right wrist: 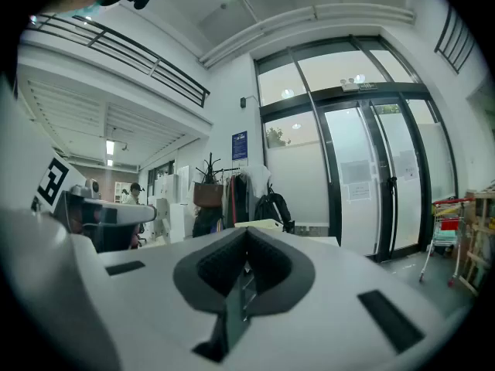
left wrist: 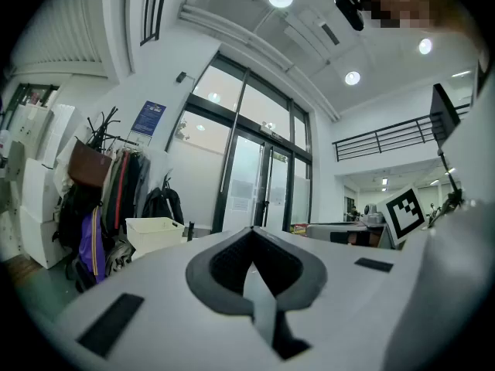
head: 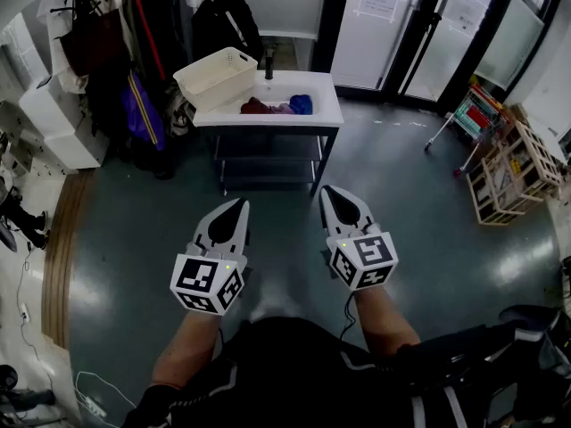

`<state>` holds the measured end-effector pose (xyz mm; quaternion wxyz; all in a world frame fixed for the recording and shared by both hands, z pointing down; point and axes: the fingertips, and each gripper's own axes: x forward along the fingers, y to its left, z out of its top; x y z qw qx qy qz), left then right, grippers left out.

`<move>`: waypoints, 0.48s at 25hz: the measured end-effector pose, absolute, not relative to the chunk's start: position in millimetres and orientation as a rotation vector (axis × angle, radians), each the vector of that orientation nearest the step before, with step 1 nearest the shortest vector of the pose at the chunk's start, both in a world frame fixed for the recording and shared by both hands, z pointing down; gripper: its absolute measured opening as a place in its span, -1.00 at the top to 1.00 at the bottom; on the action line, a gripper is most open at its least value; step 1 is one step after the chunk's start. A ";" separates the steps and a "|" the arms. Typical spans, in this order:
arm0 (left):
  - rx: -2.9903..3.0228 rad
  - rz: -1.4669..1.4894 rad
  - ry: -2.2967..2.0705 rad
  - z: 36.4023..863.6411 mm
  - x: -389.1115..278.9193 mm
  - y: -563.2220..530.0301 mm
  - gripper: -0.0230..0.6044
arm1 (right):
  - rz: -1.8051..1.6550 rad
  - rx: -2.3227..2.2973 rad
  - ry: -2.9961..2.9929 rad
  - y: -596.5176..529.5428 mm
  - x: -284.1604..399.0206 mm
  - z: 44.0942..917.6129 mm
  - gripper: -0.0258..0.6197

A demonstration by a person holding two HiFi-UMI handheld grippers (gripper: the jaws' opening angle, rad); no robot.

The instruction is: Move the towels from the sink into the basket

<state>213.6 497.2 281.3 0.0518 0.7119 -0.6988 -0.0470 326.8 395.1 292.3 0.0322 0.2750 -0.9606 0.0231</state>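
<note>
- Sink (head: 323,107) — white basin on a dark stand, at 12 o'clock across the floor and well apart from both grippers. By my reading the task is at the approach step, with no towel lifted yet.
- Basket (head: 217,77) — cream, on the counter at 10 o'clock of the basin; no towel shows inside.
- Towels (head: 277,106) — red, purple and blue, heaped in the basin. The next move likely calls for walking up and parting one pair of jaws over the heap.
- Left gripper (head: 237,207) — at 7 o'clock, forearm forward, held level; jaws pressed together on nothing.
- Right gripper (head: 333,193) — at 5 o'clock, level; jaws likewise clenched and empty.
</note>
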 end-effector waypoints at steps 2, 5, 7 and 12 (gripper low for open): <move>2.149 -0.152 -2.136 281.0 212.3 496.3 0.92 | 0.084 0.850 -2.961 394.0 327.4 291.8 0.91; 2.146 -0.157 -2.139 281.0 215.4 497.3 0.92 | 0.088 0.852 -2.960 395.4 328.7 292.7 0.91; 2.155 -0.152 -2.131 281.7 219.0 498.0 0.92 | 0.080 0.853 -2.958 396.7 329.7 293.1 0.91; 2.156 -0.156 -2.122 282.5 219.4 502.2 0.92 | 0.081 0.850 -2.957 399.9 330.6 293.4 0.91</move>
